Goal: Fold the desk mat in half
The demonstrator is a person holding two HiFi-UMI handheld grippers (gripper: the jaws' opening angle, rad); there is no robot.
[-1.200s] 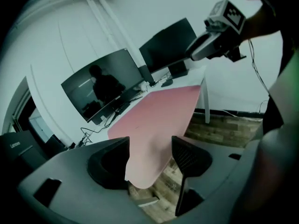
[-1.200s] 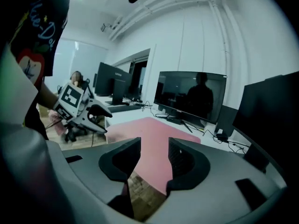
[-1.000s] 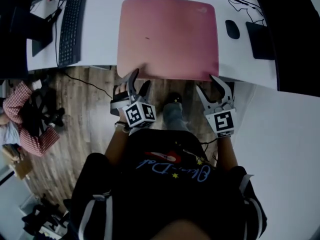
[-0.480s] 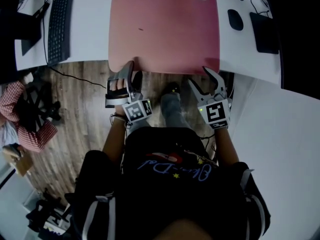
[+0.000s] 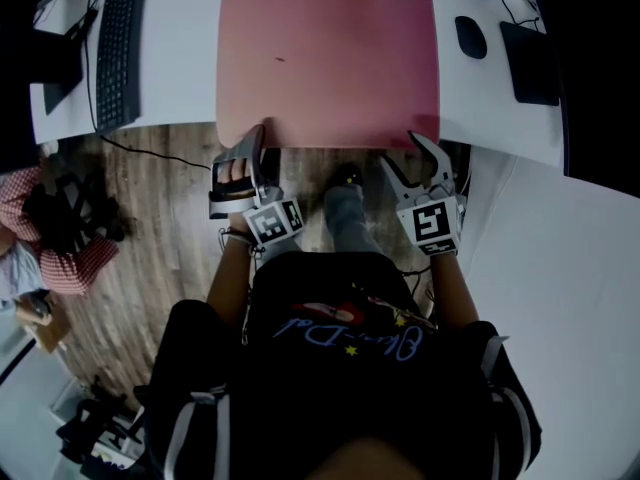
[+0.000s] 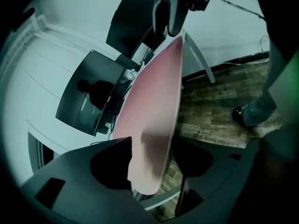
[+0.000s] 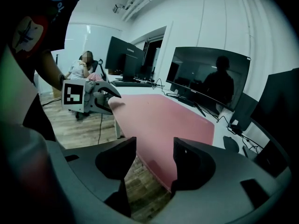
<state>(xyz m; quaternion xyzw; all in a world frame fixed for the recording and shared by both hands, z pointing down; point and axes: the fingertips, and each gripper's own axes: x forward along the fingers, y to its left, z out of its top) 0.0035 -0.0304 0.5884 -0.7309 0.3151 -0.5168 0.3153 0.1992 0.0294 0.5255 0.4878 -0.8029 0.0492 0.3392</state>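
Your left claw (image 5: 268,140) rolled sideways, jaws just narrowing slightly. Your right claw (image 5: 400,150) just opened wider. The desk mat (image 5: 330,58) edge sits loose between both wide-open pairs.

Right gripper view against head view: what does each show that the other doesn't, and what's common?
Only the right gripper view: the pink desk mat's corner sitting unpressed between the right gripper's jaws, which have just been opening; a monitor's screen face. Only the head view: the mat's whole outline, flat and unfolded; a shoe. Both: the mat, the wood floor.
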